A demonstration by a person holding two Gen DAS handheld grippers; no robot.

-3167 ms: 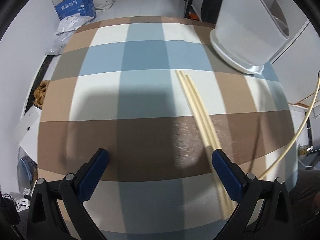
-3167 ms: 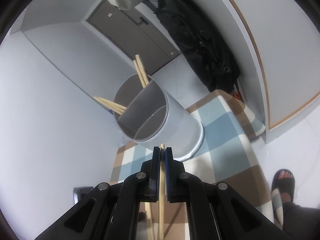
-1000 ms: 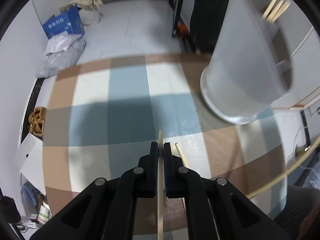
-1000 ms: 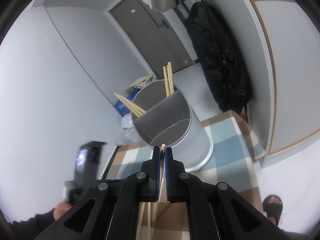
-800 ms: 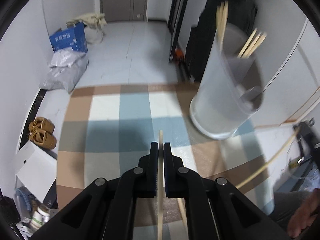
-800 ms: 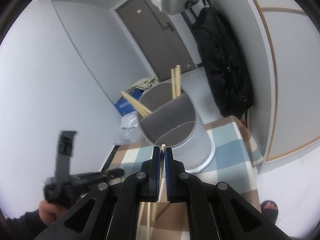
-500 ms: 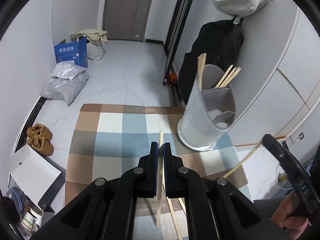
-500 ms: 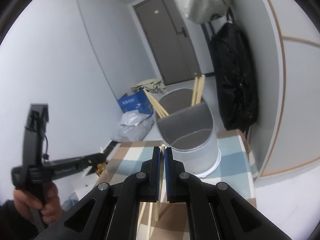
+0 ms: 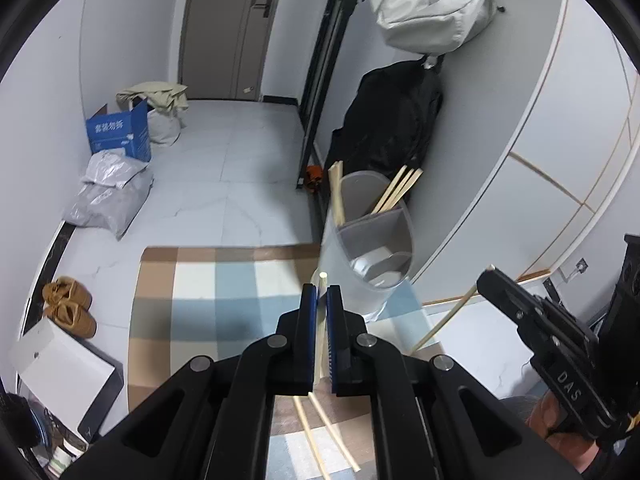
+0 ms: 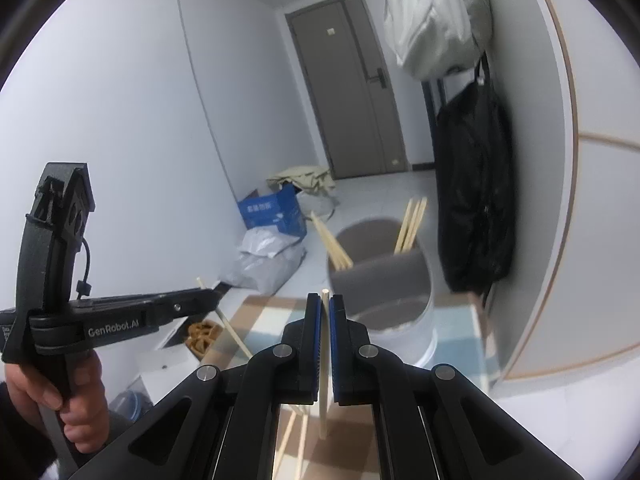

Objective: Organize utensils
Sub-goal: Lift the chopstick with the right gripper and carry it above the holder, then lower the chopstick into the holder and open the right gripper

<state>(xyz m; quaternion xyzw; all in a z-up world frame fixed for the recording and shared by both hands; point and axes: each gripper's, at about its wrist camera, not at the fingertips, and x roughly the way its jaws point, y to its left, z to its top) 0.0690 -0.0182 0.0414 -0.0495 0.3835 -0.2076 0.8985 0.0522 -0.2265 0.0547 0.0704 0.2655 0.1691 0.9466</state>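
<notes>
One chopstick (image 9: 320, 320) is sitting pinched between the blue pads of the left claw (image 9: 321, 300), its tip poking just past the fingertips. A second chopstick (image 10: 325, 344) is being gripped the same way by the right claw (image 10: 325, 312), standing nearly upright between the closed pads. Both claws are hanging above the counter (image 9: 192, 280) with its blue, brown and white checked cloth. Two more chopsticks (image 9: 320, 440) are lying loose on the counter below the left claw, close together. Beyond the claws, the divided utensil holder (image 9: 372, 248) is standing at the counter's far right corner; in its rear compartment two chopsticks (image 9: 338, 196) are leaning left and three chopsticks (image 9: 396, 196) are leaning right. The front compartments show no chopsticks. In the right wrist view the left claw is reaching in from the left, held by the person's hand (image 10: 60, 400), its chopstick slanting downward.
</notes>
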